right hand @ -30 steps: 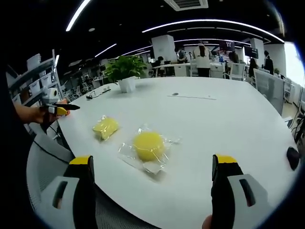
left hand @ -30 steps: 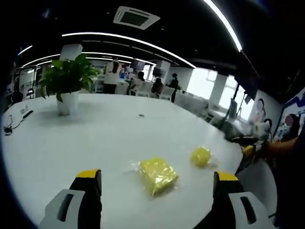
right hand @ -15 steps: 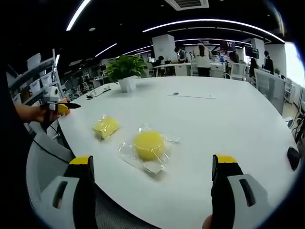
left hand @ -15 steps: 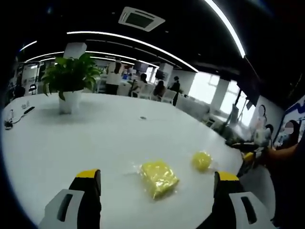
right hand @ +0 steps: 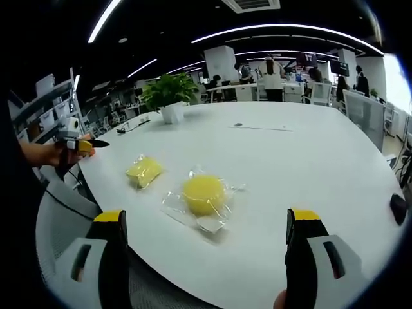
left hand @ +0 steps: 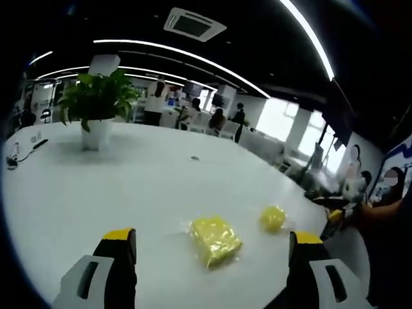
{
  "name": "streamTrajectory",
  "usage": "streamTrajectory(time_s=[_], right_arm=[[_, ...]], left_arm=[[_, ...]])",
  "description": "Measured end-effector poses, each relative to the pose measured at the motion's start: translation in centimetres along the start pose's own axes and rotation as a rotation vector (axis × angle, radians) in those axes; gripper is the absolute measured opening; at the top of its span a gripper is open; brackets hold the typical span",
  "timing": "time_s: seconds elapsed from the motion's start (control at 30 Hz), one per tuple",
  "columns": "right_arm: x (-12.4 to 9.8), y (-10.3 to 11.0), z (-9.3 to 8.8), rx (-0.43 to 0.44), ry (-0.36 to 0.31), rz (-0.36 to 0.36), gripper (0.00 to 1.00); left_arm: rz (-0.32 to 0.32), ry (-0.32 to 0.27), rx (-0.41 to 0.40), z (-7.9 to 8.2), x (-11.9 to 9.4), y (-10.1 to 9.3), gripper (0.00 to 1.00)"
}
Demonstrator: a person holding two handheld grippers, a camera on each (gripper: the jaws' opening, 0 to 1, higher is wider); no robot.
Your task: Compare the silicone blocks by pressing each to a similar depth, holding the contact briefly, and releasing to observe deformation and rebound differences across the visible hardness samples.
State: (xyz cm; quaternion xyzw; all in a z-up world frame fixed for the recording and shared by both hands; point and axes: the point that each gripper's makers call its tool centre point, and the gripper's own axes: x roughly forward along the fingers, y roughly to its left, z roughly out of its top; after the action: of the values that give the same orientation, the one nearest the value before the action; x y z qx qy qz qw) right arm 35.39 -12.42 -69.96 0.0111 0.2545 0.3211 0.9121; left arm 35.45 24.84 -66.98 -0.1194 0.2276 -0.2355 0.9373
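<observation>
Two yellow silicone samples in clear plastic bags lie on a white table (left hand: 129, 187). In the left gripper view a squarish yellow block (left hand: 215, 239) lies just ahead between the jaws, and a round yellow block (left hand: 273, 218) sits farther right. My left gripper (left hand: 209, 257) is open above the table edge. In the right gripper view the round block (right hand: 203, 194) lies ahead in its bag, the squarish block (right hand: 144, 170) to its left. My right gripper (right hand: 206, 248) is open, short of the table (right hand: 309, 161). The left gripper (right hand: 77, 145) shows at the far left in a hand.
A potted green plant (left hand: 95, 106) (right hand: 168, 96) stands on the table's far side. A small dark object (right hand: 396, 209) rests at the table's right edge. Cables (left hand: 19, 154) lie near the plant. Chairs and people fill the office beyond.
The left gripper view has shifted slightly; the plant sits a bit higher and farther right. The right gripper view has barely drifted. Both blocks lie where they were.
</observation>
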Motion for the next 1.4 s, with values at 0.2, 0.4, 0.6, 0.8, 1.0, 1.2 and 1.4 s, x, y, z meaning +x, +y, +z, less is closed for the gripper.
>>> streamTrajectory(time_s=[0.2,0.4,0.6,0.8,1.0,1.2,1.4], right_arm=[[0.1,0.0,0.1,0.003,-0.003,-0.001,0.96],[0.2,0.1,0.1,0.003,0.000,0.000,0.96],[0.4,0.2,0.3,0.005,0.001,0.004,0.96],[0.6,0.3,0.0,0.008,0.013,0.009,0.96],[0.8,0.4,-0.2,0.017,0.019,0.012,0.96],[1.1,0.4,-0.5,0.024,0.028,0.013,0.96],[1.3,0.4,-0.6,0.038,0.030,0.007,0.96]], left_arm=[[0.020,-0.007,0.003,0.4,0.0,0.8,1.00],[0.024,-0.005,-0.009,0.4,0.3,1.3,1.00],[0.036,0.003,-0.055,-0.1,1.0,2.1,1.00],[0.029,0.008,-0.089,0.2,2.3,2.6,0.99],[0.023,0.035,-0.131,-0.3,3.9,3.2,0.94],[0.031,0.094,-0.138,-1.6,5.8,4.6,0.95],[0.017,0.143,-0.140,-2.9,7.2,5.6,0.89]])
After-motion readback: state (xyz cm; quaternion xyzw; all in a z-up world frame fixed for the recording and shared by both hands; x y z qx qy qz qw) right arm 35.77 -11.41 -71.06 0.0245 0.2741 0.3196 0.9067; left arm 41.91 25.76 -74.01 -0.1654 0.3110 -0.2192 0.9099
